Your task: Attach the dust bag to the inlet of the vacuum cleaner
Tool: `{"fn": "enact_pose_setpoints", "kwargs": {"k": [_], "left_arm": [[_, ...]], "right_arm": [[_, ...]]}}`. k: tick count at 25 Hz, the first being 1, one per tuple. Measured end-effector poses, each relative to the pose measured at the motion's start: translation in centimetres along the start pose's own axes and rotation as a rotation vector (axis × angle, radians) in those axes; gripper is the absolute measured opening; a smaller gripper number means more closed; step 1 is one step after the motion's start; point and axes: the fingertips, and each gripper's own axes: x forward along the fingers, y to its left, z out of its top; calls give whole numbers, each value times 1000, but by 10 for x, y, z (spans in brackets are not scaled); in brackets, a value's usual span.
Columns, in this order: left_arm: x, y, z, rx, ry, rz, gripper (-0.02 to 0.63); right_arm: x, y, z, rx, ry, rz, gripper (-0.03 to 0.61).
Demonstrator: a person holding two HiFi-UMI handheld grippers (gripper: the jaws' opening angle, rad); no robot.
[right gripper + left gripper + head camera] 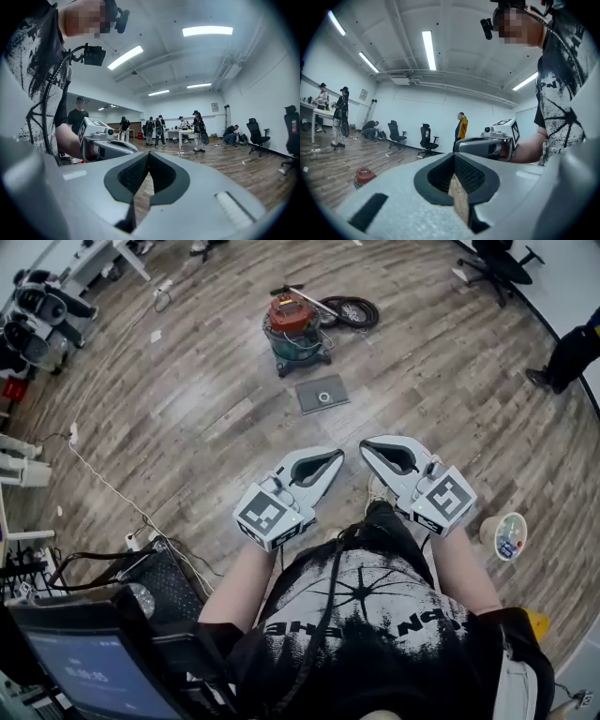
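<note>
Nearest, at the lower left of the head view, is one lit screen (89, 671) on dark equipment, with cables running across the wooden floor (187, 418) beside it. In front of the person's chest are two grippers side by side, their tips angled toward each other but apart. The left gripper (336, 457) has its jaws pressed together with nothing between them, as its own view shows, with only floor visible past the pads. The right gripper (367, 446) is closed the same way and is also empty. One round tub (506, 536) stands on the floor just right of the right gripper.

Farther out, well clear of both grippers, one dust bag (322, 395) lies flat on the floor. It is a grey rectangle with a round hole in its middle. Just beyond it stands one vacuum cleaner (295, 329), a green drum with a red top. The bag is near it but not touching. One coiled black hose (352, 311) lies by the drum's right side. At the far right corner of the floor is one office chair (497, 263). The left gripper view shows two more chairs against the far wall.
</note>
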Motion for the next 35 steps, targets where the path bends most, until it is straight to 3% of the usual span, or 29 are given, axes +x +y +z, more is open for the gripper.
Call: {"fn": "enact_pose_setpoints", "kwargs": {"k": [13, 23, 29, 35], "left_arm": [[115, 77, 40, 7, -20, 154, -2], [183, 121, 53, 24, -23, 259, -2], [198, 136, 54, 4, 3, 310, -2], [195, 150, 66, 1, -11, 351, -2]], "right_arm": [[10, -140, 20, -22, 1, 166, 6], [14, -220, 19, -34, -8, 271, 6], [19, -249, 29, -67, -12, 316, 6], [35, -248, 41, -67, -20, 384, 8]]}}
